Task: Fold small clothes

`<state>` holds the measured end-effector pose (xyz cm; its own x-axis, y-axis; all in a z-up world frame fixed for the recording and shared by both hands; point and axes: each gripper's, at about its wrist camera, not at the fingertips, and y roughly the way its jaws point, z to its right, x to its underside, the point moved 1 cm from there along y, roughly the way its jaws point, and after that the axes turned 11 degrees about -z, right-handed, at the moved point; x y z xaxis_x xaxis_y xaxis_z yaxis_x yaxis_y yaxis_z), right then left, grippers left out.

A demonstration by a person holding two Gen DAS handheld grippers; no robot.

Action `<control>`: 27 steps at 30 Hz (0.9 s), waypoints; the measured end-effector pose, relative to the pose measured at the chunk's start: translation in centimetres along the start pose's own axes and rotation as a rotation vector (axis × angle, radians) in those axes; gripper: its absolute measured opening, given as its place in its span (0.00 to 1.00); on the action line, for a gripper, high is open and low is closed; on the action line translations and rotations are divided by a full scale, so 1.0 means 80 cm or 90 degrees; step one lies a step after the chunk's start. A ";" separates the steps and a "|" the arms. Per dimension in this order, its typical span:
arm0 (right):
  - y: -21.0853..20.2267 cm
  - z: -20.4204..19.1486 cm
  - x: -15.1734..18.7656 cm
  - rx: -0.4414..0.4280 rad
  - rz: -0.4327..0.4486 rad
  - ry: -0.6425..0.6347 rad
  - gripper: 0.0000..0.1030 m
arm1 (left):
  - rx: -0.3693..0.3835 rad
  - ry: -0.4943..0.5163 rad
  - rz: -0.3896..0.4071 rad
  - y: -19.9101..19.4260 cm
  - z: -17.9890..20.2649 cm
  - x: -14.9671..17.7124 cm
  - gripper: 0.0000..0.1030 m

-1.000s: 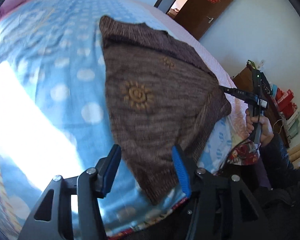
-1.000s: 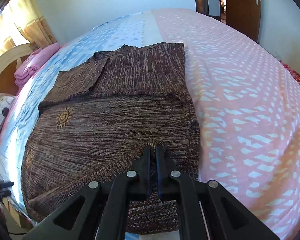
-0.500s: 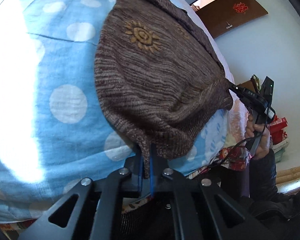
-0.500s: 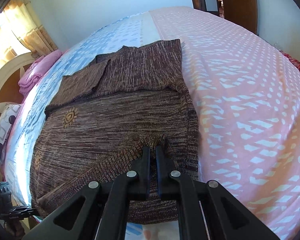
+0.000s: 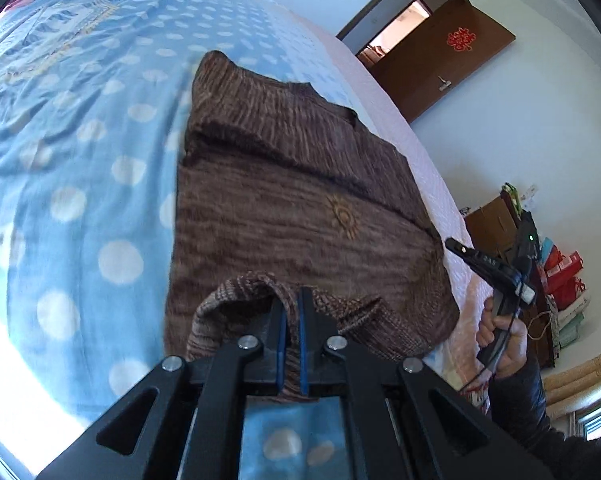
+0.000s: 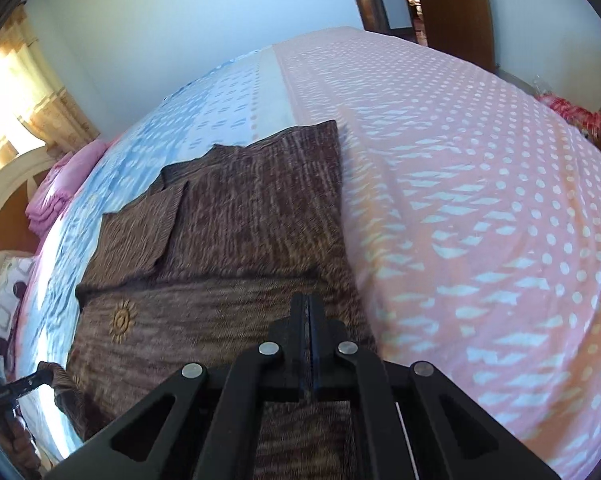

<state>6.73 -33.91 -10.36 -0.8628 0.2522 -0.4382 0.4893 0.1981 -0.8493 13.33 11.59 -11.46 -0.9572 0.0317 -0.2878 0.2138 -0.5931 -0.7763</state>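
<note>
A brown knitted sweater (image 5: 284, 208) with orange sun motifs lies flat on the bed, sleeves folded across its far part; it also shows in the right wrist view (image 6: 228, 248). My left gripper (image 5: 292, 300) is shut on the near hem corner and holds it lifted, curled over the body. My right gripper (image 6: 309, 304) is shut on the other hem corner, lifted over the sweater. The right gripper shows in the left wrist view (image 5: 452, 245) at the sweater's right edge. The left gripper shows in the right wrist view (image 6: 46, 374) at far left.
The bed has a blue dotted sheet (image 5: 72, 168) on one half and a pink patterned sheet (image 6: 480, 184) on the other. Pink folded bedding (image 6: 56, 200) lies by the headboard. A brown door (image 5: 440, 64) and stacked boxes (image 5: 560, 276) stand beyond the bed.
My left gripper closed on the hem corner and lifted it over the sweater. My right gripper, shut on its corner throughout, has also risen and moved forward over the sweater.
</note>
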 end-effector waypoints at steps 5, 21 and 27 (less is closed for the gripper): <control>-0.006 -0.005 0.008 -0.008 0.012 -0.014 0.02 | -0.064 0.022 0.002 0.006 -0.011 -0.049 0.11; -0.037 -0.020 0.073 -0.004 0.023 -0.070 0.02 | -0.151 0.214 -0.020 0.050 -0.005 -0.024 0.58; -0.049 -0.001 0.081 0.008 0.028 -0.056 0.03 | -0.143 0.210 0.006 0.053 -0.005 -0.022 0.46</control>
<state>-0.80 -32.98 -9.83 -0.8482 0.1770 -0.4992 0.5263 0.1763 -0.8318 15.97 9.33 -14.48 -0.8488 0.3058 -0.4312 0.2942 -0.4044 -0.8660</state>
